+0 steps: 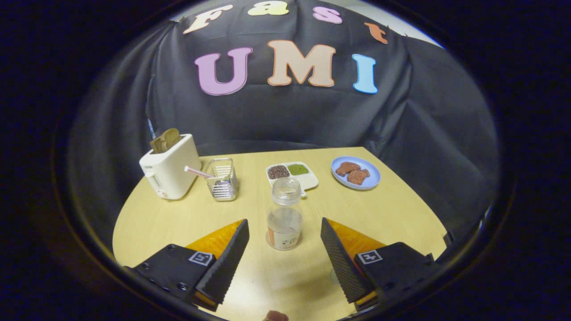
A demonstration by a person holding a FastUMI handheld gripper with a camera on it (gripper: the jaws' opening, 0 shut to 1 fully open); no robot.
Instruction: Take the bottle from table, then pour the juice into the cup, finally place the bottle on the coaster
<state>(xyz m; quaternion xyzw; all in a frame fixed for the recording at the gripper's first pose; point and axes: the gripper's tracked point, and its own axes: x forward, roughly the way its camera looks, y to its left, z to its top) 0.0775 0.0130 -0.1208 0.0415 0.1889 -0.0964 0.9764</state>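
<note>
Between spread fingers stands the bottle — beyond it, tray, basket, toaster.

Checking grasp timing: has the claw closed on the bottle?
No: the claw is open, its fingers clear of the upright bottle.

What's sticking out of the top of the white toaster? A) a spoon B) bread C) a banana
B: brown bread slices poke up from the toaster, far beyond the open fingers, which touch nothing.
</note>
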